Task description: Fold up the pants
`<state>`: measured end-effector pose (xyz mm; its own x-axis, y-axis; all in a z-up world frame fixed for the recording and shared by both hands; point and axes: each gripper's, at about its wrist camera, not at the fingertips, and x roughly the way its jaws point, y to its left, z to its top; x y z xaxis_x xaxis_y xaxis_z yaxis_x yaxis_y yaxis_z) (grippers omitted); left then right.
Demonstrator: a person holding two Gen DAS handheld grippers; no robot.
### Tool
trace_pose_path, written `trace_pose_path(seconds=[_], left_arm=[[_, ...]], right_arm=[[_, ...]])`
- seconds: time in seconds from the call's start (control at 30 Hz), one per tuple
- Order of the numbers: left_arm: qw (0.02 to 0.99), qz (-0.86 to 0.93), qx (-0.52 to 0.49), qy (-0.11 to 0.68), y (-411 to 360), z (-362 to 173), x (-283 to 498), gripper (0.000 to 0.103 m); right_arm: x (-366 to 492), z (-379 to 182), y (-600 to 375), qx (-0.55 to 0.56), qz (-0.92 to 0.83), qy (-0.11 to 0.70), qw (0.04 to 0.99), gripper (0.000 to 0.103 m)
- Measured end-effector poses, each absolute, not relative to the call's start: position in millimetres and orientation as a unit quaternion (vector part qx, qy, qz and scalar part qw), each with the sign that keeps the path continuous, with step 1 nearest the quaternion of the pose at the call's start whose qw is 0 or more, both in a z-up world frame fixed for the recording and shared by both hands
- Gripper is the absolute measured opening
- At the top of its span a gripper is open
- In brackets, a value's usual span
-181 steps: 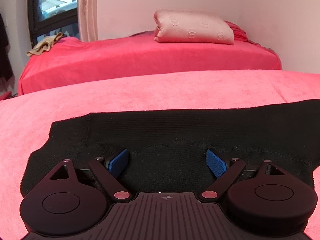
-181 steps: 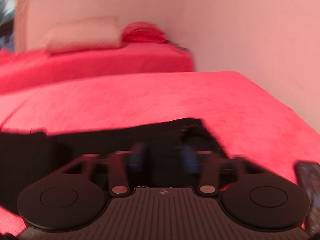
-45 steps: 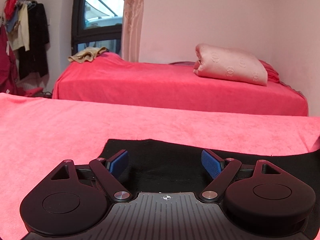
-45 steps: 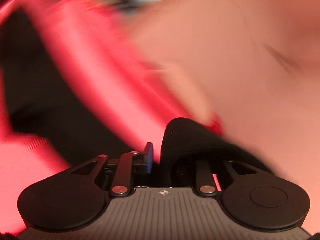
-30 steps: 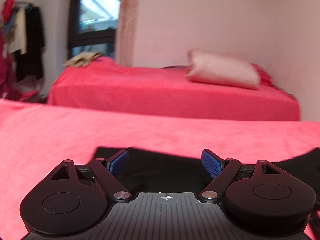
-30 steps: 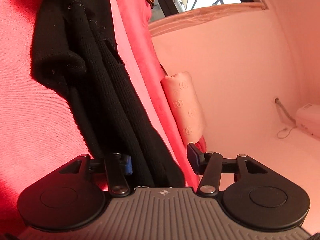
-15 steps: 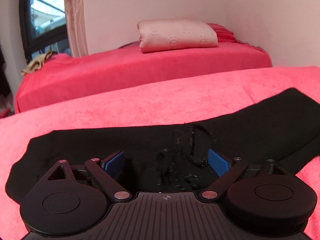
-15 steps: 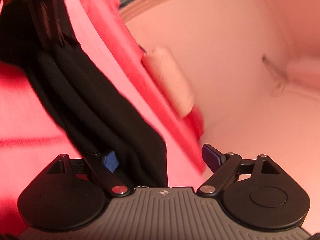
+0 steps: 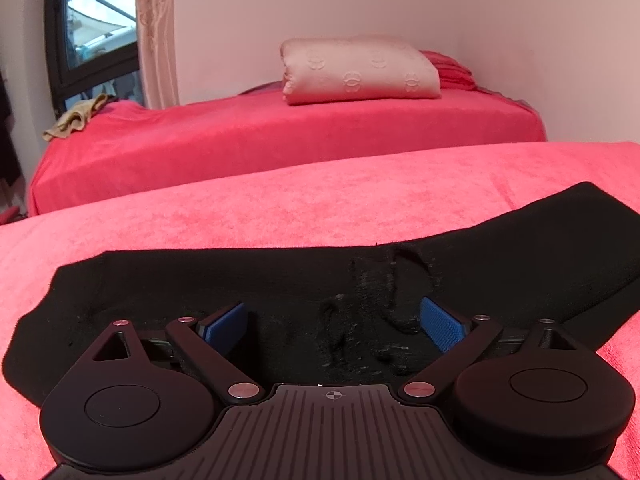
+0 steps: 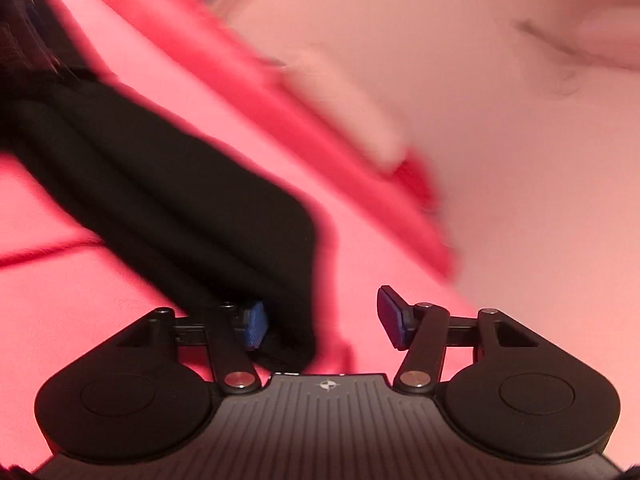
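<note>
Pants [image 9: 280, 276]: black knit, lying flat on the red bed cover [image 9: 280, 208]; long axis runs left to right across the left wrist view, the right end angling up and away toward the far right.
Bunching: a rumpled patch sits near the middle, just ahead of the left gripper.
Left gripper [image 9: 334, 322]: low over the pants, jaws wide apart, blue pads [image 9: 440, 322] clear of the cloth between them.
Right gripper [image 10: 322, 320]: jaws spread, view blurred; one end of the pants [image 10: 180, 184] lies against its left pad [image 10: 254, 326], the cloth running off toward the upper left.
Background: second bed [image 9: 280, 136] with a pink pillow [image 9: 360, 70]; window [image 9: 92, 20] at left.
</note>
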<state>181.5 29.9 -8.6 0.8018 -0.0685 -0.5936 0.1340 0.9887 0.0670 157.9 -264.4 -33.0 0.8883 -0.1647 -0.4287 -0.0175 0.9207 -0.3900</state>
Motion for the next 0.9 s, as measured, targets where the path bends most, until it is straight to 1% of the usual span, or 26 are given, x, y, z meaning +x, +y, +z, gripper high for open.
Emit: trace_pose_path(seconds=[0.03, 0.07, 0.17, 0.23, 0.3, 0.37, 0.43, 0.5, 0.57, 0.63, 0.67, 0.7, 0.73, 0.8, 0.9], left_arm=[[0.948, -0.056, 0.053, 0.31, 29, -9, 181, 0.103], [0.948, -0.055, 0.057, 0.309, 28, -9, 181, 0.103], [0.948, -0.055, 0.058, 0.309, 28, -9, 181, 0.103], [0.948, -0.055, 0.052, 0.31, 31, -8, 181, 0.103], [0.948, -0.056, 0.051, 0.31, 32, -7, 180, 0.103], [0.948, -0.06, 0.048, 0.308, 33, -5, 179, 0.103], [0.95, -0.063, 0.043, 0.304, 33, -2, 178, 0.103], [0.954, -0.062, 0.044, 0.291, 35, 3, 172, 0.103], [0.959, -0.065, 0.04, 0.272, 38, 10, 164, 0.103], [0.963, -0.067, 0.026, 0.26, 44, 16, 160, 0.103], [0.964, -0.06, 0.021, 0.259, 47, 18, 161, 0.103], [0.964, -0.05, 0.019, 0.261, 49, 19, 162, 0.103], [0.964, -0.043, 0.017, 0.263, 52, 20, 164, 0.103], [0.963, -0.031, 0.011, 0.268, 59, 20, 167, 0.103], [0.961, -0.006, 0.005, 0.277, 68, 20, 172, 0.103]], right_arm=[[165, -26, -287, -0.106, -0.027, 0.272, 0.956, 0.079], [166, -28, -292, -0.093, -0.02, 0.289, 0.953, 0.078], [143, -32, -259, -0.249, -0.019, 0.253, 0.935, 0.078], [133, -22, -248, -0.28, 0.007, 0.255, 0.925, 0.078], [114, -3, -247, -0.264, 0.06, 0.251, 0.929, 0.079], [101, 18, -250, -0.227, 0.101, 0.231, 0.941, 0.088], [105, 31, -248, -0.186, 0.131, 0.215, 0.95, 0.089], [117, 32, -245, -0.154, 0.144, 0.207, 0.955, 0.088], [137, 24, -246, -0.108, 0.156, 0.222, 0.956, 0.088], [170, 2, -246, -0.053, 0.168, 0.275, 0.945, 0.088], [184, -15, -243, -0.054, 0.153, 0.319, 0.934, 0.086], [188, -25, -240, -0.062, 0.138, 0.328, 0.932, 0.087], [178, -21, -238, -0.067, 0.137, 0.309, 0.939, 0.089], [174, -12, -230, -0.092, 0.126, 0.308, 0.939, 0.087], [159, 1, -226, -0.093, 0.127, 0.276, 0.948, 0.087]])
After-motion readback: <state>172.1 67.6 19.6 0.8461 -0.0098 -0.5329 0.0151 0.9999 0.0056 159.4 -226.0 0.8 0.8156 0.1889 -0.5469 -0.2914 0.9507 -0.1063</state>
